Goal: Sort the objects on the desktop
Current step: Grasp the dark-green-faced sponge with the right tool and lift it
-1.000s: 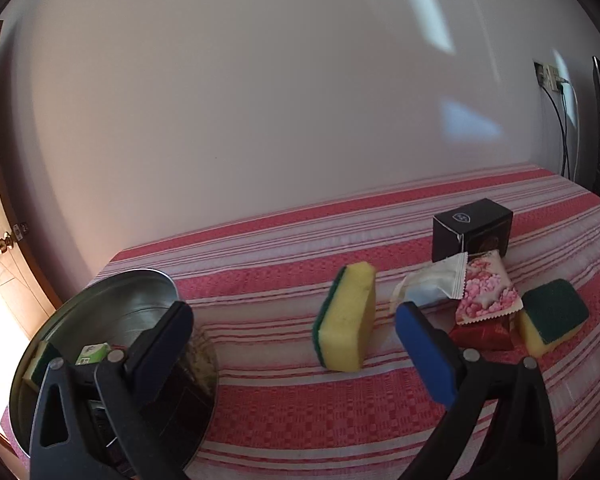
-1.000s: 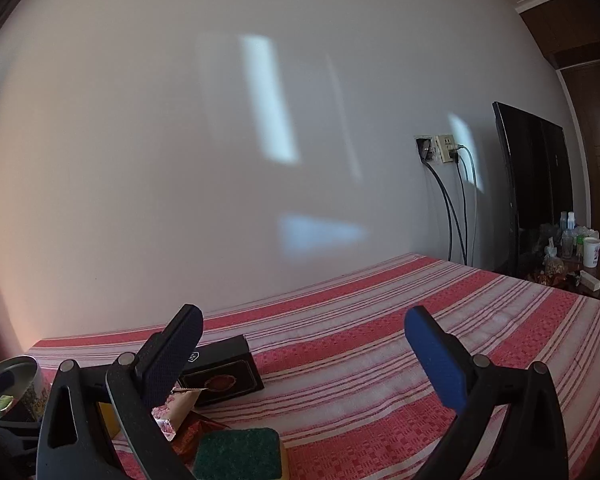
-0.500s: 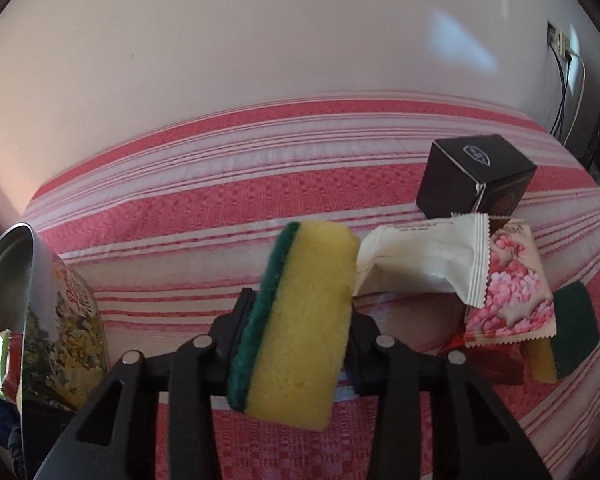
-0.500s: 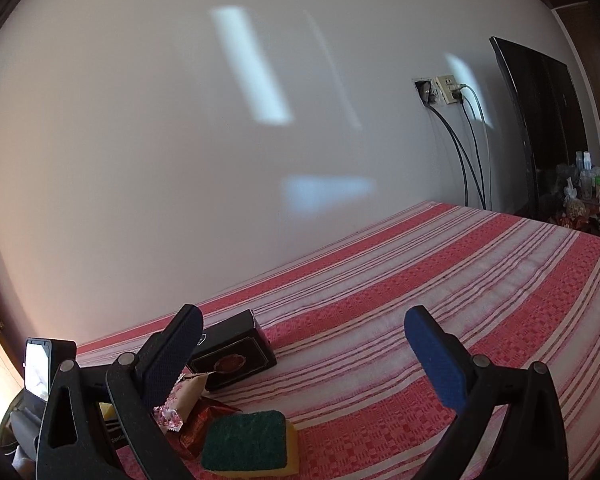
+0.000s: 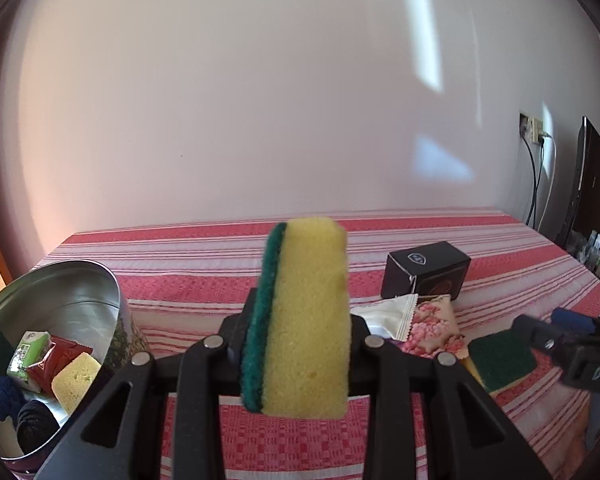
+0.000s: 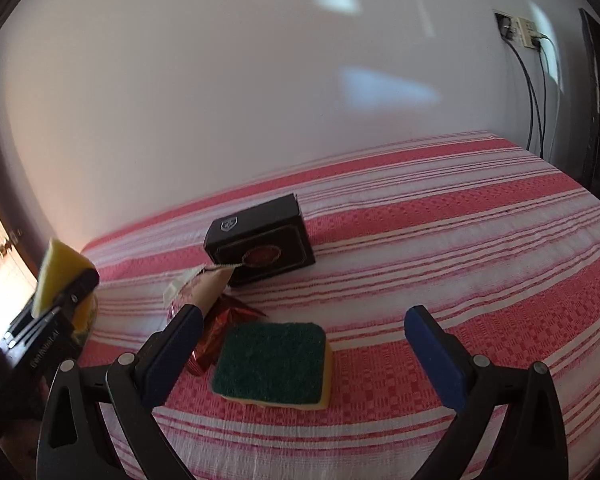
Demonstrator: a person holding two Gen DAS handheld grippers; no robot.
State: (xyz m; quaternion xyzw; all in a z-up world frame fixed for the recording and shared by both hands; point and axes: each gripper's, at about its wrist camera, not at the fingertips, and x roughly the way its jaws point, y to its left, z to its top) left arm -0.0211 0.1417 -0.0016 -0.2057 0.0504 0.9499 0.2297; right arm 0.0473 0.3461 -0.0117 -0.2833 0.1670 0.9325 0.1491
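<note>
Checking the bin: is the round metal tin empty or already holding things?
Holding things: the round metal tin contains a yellow sponge piece and small packets.

Both grippers: black plastic frames with triangular cut-outs and silver round screw heads at the pivots; right gripper [image 6: 304,344] carries blue pads [image 6: 434,354] on its fingers, white lettering on its body; left gripper [image 5: 298,344] alike.
</note>
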